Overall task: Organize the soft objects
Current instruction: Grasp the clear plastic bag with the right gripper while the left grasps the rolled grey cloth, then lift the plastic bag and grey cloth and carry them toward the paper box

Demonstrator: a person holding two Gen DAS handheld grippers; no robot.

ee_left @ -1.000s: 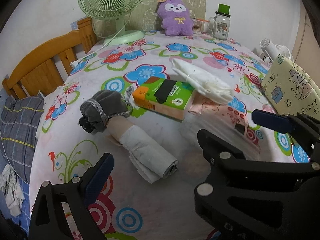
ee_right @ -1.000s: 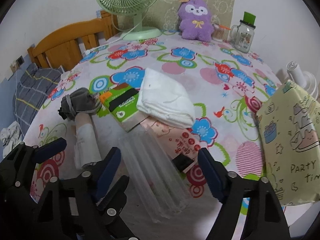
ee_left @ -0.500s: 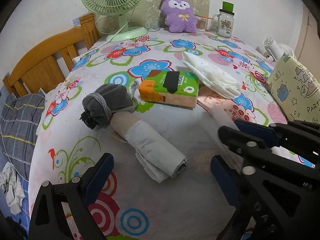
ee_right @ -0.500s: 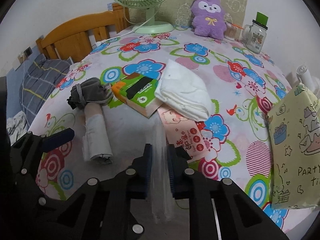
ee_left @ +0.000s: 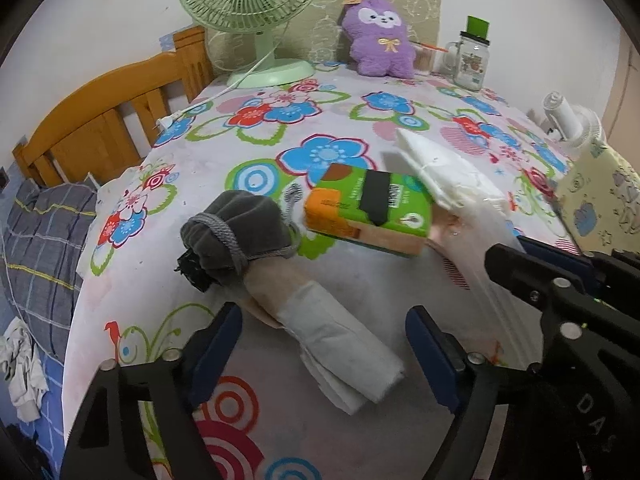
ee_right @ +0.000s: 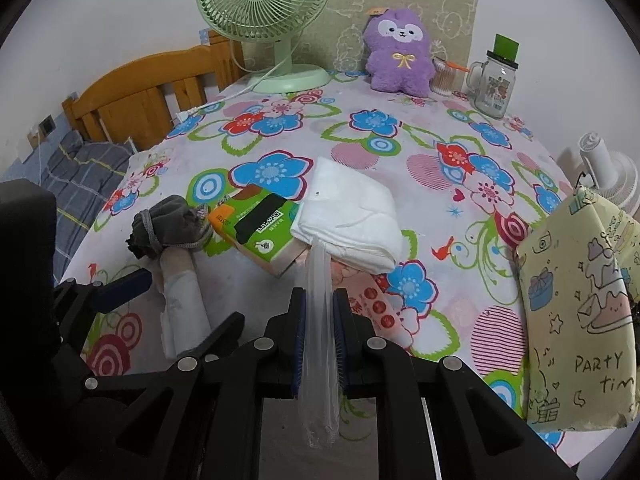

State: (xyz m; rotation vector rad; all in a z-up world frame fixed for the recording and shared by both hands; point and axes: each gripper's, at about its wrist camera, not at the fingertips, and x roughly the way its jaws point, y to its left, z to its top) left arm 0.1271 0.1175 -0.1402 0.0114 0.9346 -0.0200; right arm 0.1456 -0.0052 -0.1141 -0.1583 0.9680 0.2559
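Note:
A clear plastic bag (ee_right: 318, 360) hangs pinched in my right gripper (ee_right: 320, 300), which is shut on it just above the table. My left gripper (ee_left: 324, 354) straddles a rolled white cloth (ee_left: 340, 344); its jaws are closing, and a gap shows between each pad and the roll. A grey drawstring pouch (ee_left: 236, 236) caps the roll's far end. Behind these lie a green tissue pack (ee_left: 372, 208), a folded white cloth (ee_right: 352, 216) and a pink packet (ee_right: 376, 308). The right gripper (ee_left: 540, 272) also shows at the right of the left wrist view.
The flowered tablecloth (ee_right: 440, 184) covers the table. At the back stand a green fan (ee_right: 264, 4), a purple plush (ee_right: 400, 56) and a glass mug (ee_right: 496, 84). A yellow "party" bag (ee_right: 576, 312) stands at the right. A wooden headboard (ee_left: 100, 120) is on the left.
My right gripper has shut on the clear plastic bag and gathered it into a narrow strip. The left jaws have narrowed around the white roll.

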